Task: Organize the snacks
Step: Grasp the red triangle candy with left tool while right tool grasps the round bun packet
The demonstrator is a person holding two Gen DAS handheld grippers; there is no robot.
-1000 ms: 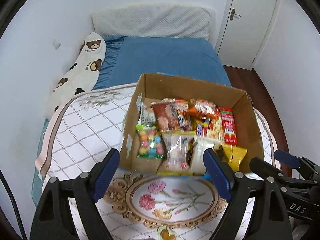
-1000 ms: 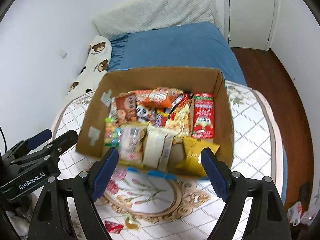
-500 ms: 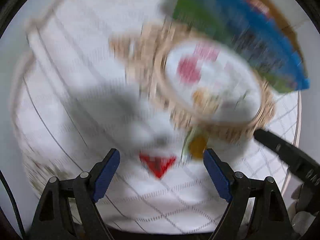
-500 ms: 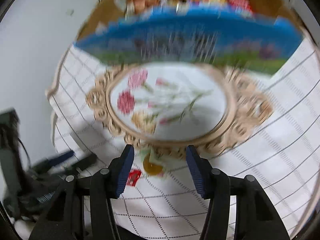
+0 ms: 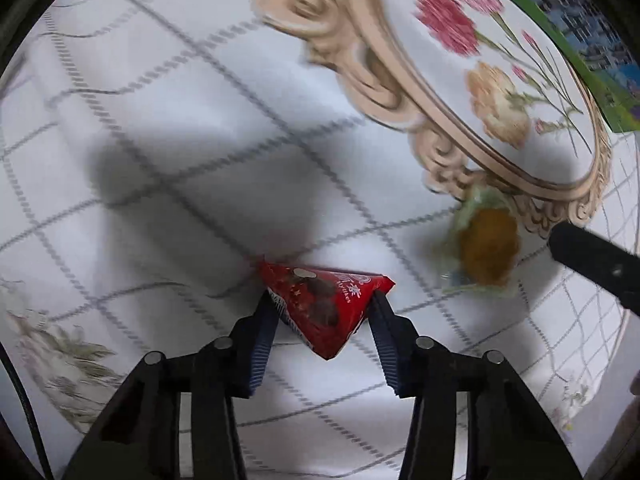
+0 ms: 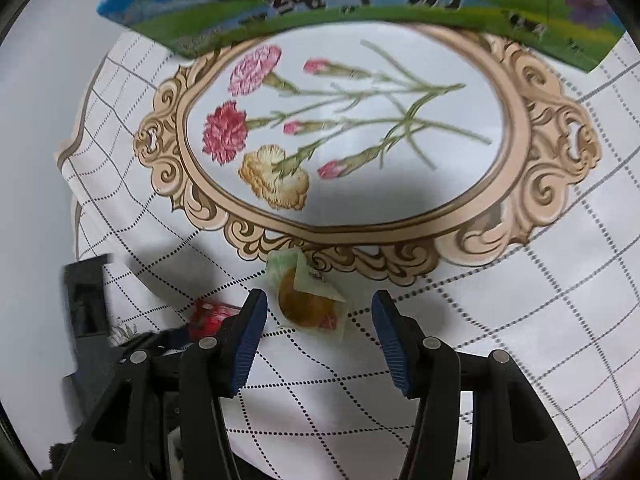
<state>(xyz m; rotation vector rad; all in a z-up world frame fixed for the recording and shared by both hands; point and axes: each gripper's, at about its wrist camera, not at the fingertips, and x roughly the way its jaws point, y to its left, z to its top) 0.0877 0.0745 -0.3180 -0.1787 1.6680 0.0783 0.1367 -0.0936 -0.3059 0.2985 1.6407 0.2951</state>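
A second ago both tools hung high and wide apart over the open cardboard box of snacks; now both are down close to the white grid-patterned cloth (image 6: 500, 320) on the tabletop, and only the printed blue-and-green side of the box (image 6: 360, 4) shows at the top edge. The left tool (image 5: 322, 300) has gone from wide to narrow: its jaws are closing, and the blue pads touch both sides of the red triangular foil snack packet (image 5: 324, 304), which lies on the cloth. The right tool (image 6: 318, 312) has narrowed too but is not gripping; the clear-wrapped round golden-brown snack with a pale green label (image 6: 308, 300) lies between its fingers without touching either pad, just below the ornate tan frame (image 6: 560, 152) printed round the flowers. The two snacks lie near each other.
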